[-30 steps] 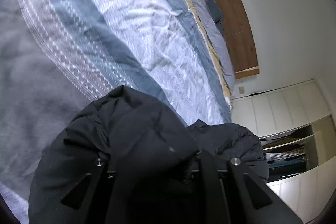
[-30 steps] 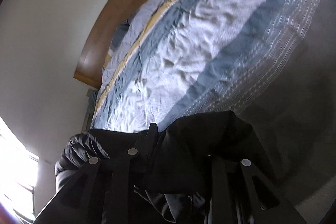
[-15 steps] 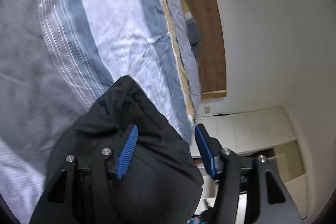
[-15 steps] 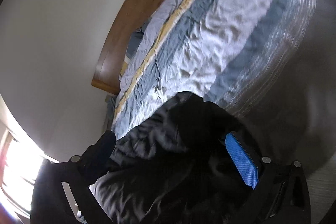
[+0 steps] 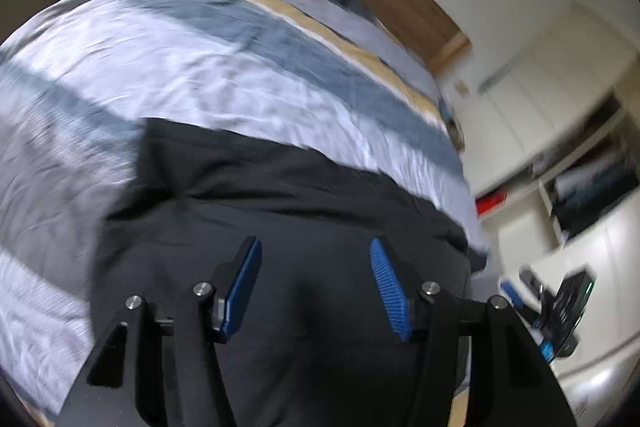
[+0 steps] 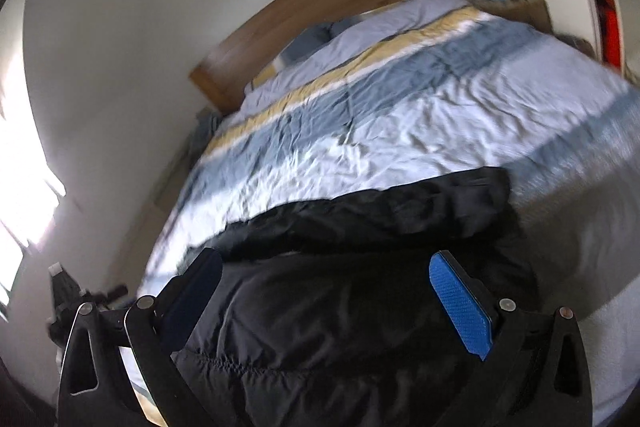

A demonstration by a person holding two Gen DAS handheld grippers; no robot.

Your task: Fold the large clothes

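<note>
Striped bedspread (image 6: 400,131) beyond the black jacket (image 6: 340,307) lies bare up to the headboard (image 6: 320,7).

No readable text, labels, brands or nos. in either view; frames too blurred for any lettering to show.

So the bed (image 6: 540,131) takes up most of both views, with a wooden headboard (image 6: 320,15) at the far end against the white wall. It's covered by a striped duvet (image 5: 192,67): pale grey by the headboard, then a thin yellow band, a blue-grey band, a wide rumpled white stretch and more blue and grey toward the near end. A bluish pillow (image 6: 316,39) pokes out at the far left, just under the headboard. Lying right on the duvet at the near end is a black padded jacket (image 6: 360,307), spread across it with its far edge folded over.
</note>
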